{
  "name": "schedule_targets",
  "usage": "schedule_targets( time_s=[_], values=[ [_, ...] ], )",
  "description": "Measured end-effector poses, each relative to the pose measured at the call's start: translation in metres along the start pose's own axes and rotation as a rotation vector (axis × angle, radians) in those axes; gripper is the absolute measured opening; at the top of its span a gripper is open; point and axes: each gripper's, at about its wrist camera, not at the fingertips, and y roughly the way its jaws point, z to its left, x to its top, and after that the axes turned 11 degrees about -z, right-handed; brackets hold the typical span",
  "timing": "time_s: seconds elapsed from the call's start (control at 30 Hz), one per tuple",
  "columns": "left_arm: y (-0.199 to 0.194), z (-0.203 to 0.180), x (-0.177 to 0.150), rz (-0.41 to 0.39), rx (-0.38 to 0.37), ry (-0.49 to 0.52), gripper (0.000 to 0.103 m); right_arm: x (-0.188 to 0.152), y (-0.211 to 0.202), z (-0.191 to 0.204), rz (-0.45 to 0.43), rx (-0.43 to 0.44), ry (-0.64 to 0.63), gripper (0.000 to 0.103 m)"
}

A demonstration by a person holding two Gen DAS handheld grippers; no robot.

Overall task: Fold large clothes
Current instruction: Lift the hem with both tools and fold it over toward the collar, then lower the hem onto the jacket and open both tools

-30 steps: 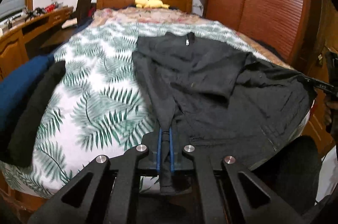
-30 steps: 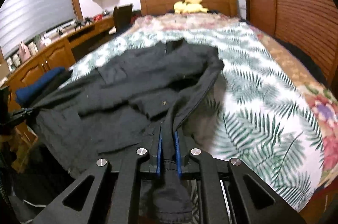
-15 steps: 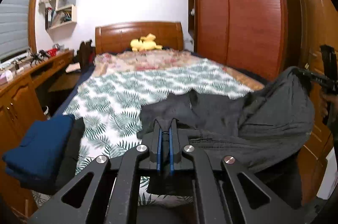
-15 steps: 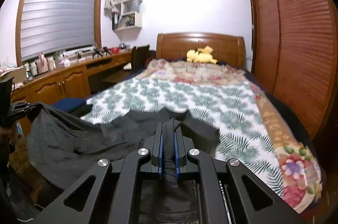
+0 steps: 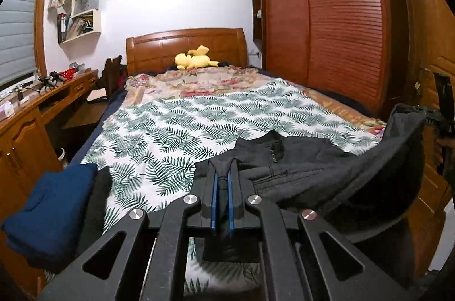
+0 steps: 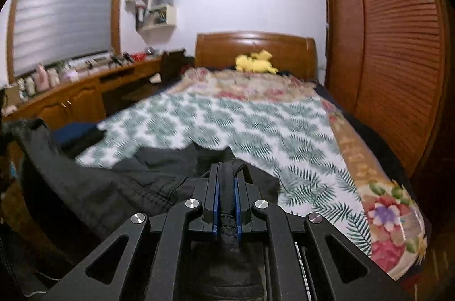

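I have lifted both hems of the black jacket (image 5: 307, 173) off the bed (image 5: 176, 130): a second ago the garment lay spread flat across the leaf-print cover with both cameras looking down on it, and now the views have tipped up to the headboard and the near half of the cloth hangs in the air between my two hands. The left gripper (image 5: 222, 181) has its jaws pressed together on a fold of the jacket's near edge, the dark cloth showing between the blue pads, and the right gripper (image 6: 226, 187) pinches the opposite near corner the same way (in the left view I can see that corner drawn up in a peak at the far right). The collar end with its zip is on the cover, so the jacket is now half raised, half resting, sagging in a curve between the two grips. I read this as the start of the fold that carries the bottom hem up toward the collar; the next move should take both hands forward together, level with each other, or the slack middle will bunch. The folded blue garment (image 5: 51, 213) at the bed's left corner lies clear of the path
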Motion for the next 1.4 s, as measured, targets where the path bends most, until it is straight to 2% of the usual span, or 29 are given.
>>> schedule_targets(
  time_s=[0.1, 0.23, 0.4, 0.53, 0.7, 0.97, 1.03, 1.13, 1.2, 1.23, 1.3, 1.37, 1.4],
  values=[
    [0.039, 0.005, 0.001, 0.011, 0.005, -0.006, 0.006, -0.003, 0.034, -0.003, 0.024, -0.032, -0.013, 0.008],
    [0.089, 0.015, 0.006, 0.006, 0.042, -0.030, 0.006, 0.011, 0.087, -0.015, 0.030, -0.074, -0.002, 0.008],
    [0.156, 0.027, 0.005, 0.032, 0.068, -0.010, 0.006, 0.022, 0.154, -0.006, 0.080, -0.097, -0.040, 0.008],
    [0.191, 0.031, -0.003, 0.046, 0.093, 0.014, 0.006, 0.022, 0.203, -0.001, 0.132, -0.113, -0.082, 0.008],
    [0.211, 0.037, -0.023, 0.048, 0.067, -0.027, 0.007, 0.016, 0.244, 0.000, 0.199, -0.116, -0.103, 0.008],
    [0.236, 0.039, -0.045, 0.093, 0.046, -0.058, 0.007, 0.007, 0.274, -0.004, 0.257, -0.134, -0.085, 0.009],
    [0.240, 0.037, -0.048, 0.106, 0.048, -0.056, 0.007, 0.005, 0.278, -0.004, 0.269, -0.146, -0.077, 0.011],
    [0.245, 0.037, -0.052, 0.124, 0.048, -0.053, 0.009, 0.003, 0.282, -0.002, 0.283, -0.168, -0.085, 0.019],
    [0.243, 0.036, -0.054, 0.131, 0.029, -0.053, 0.013, 0.006, 0.282, 0.002, 0.282, -0.187, -0.088, 0.029],
    [0.241, 0.036, -0.054, 0.140, 0.029, -0.050, 0.018, 0.008, 0.281, 0.005, 0.275, -0.199, -0.092, 0.032],
    [0.239, 0.038, -0.054, 0.137, 0.046, -0.054, 0.030, 0.015, 0.274, 0.013, 0.231, -0.252, -0.129, 0.048],
    [0.233, 0.041, -0.055, 0.121, 0.052, -0.070, 0.056, 0.027, 0.264, 0.024, 0.192, -0.275, -0.148, 0.048],
    [0.230, 0.042, -0.056, 0.118, 0.050, -0.079, 0.061, 0.030, 0.262, 0.028, 0.190, -0.263, -0.141, 0.048]
  ],
)
